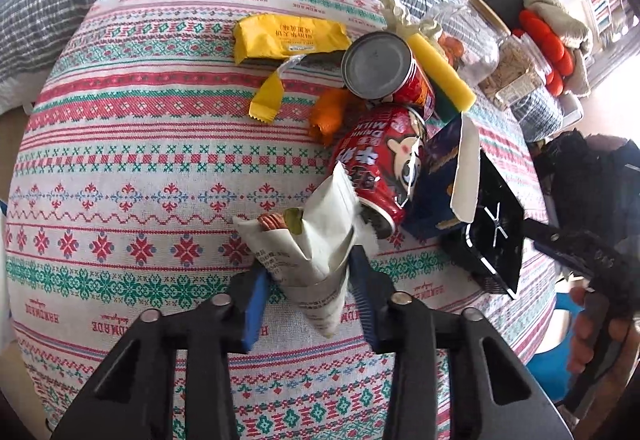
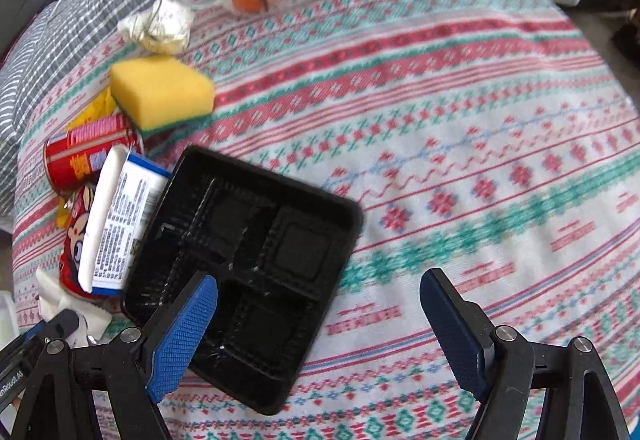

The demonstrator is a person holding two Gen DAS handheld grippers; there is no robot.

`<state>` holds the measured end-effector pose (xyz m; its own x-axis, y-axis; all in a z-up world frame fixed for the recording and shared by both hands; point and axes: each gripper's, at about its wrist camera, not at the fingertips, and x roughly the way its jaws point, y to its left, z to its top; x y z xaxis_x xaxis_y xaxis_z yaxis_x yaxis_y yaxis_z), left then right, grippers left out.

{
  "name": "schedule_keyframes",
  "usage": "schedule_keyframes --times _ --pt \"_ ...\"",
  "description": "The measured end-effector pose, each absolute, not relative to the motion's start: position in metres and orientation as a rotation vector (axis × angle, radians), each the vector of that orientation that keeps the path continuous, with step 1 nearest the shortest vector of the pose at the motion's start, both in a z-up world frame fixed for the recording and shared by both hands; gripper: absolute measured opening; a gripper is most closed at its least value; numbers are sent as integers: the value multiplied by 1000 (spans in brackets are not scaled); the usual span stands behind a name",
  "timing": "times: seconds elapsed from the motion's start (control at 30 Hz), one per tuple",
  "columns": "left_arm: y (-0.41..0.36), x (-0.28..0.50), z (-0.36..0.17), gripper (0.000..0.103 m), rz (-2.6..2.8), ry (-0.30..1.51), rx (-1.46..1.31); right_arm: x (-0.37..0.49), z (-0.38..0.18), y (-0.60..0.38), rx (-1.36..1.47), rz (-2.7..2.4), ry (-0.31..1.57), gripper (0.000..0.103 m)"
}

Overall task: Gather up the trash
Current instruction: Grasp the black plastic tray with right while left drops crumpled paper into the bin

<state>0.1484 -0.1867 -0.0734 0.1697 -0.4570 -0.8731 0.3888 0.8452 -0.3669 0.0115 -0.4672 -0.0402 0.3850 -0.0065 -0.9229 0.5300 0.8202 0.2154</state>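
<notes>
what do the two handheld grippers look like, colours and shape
Both are black frames of angular struts joined by round silver pins. Each finger ends in a flat blue pad with a fine cross-hatched grip. The left gripper shows this up close, as does the right gripper. In the right wrist view, white lettering runs along a black part at the lower left edge. No cables or sleeves show clearly.
</notes>
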Motion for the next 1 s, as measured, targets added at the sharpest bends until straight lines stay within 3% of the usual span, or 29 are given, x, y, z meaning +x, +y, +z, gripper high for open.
schedule_keyframes --times 0.1,0.43,0.47,0.6,1.0 --pt "-181 147 -69 27 -610 1260 -81 17 -47 -463 551 -345 1159 87" --pt "-144 138 -44 26 -601 1203 -84 35 -70 -448 563 -322 1234 86" --pt "-143 138 -44 26 -595 1203 -82 36 -73 -446 549 -330 1246 85" --pt "-130 137 -42 26 -570 1199 -69 40 -74 -437 431 -371 1243 60" --pt "-74 134 -31 26 -487 1160 -74 2 -33 -446 457 -344 1125 59"
